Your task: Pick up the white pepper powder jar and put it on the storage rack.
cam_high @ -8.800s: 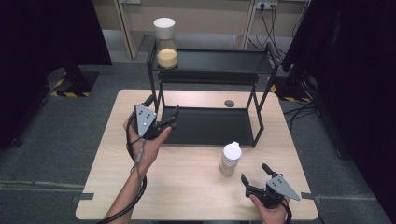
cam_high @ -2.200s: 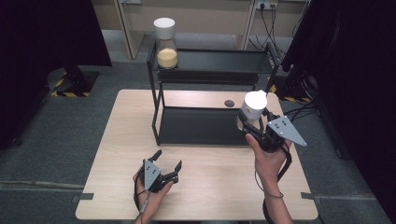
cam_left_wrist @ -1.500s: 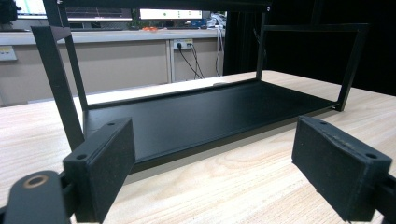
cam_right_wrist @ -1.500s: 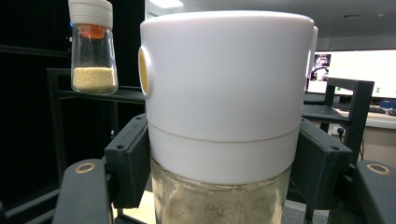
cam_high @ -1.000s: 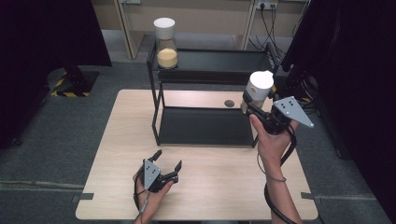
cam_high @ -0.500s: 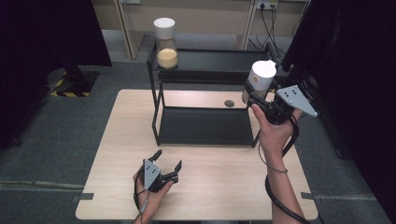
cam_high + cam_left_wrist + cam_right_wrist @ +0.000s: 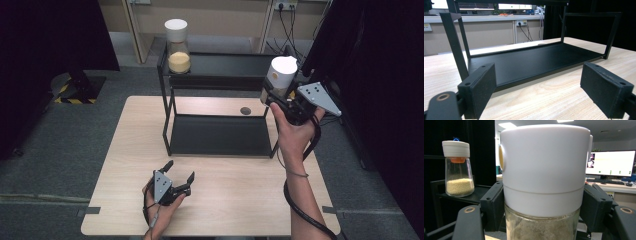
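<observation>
Top shelf [image 7: 235,65] open, jar [image 7: 178,50] at left

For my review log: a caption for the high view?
Right gripper lifts a white-capped jar beside the black shelf.

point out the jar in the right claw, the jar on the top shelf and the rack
held jar [image 7: 544,162], right gripper view, white lid
shelf jar [image 7: 178,61], high view, glass body
rack [image 7: 220,135], high view, lower shelf

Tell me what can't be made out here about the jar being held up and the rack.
- Held jar: its base is cut off by the bottom edge in the right gripper view.
- Its contents: hidden by right tool in the high view.
- Small dark disc on table: too small to identify.
- Rack: top shelf cut off in the left gripper view.
</observation>
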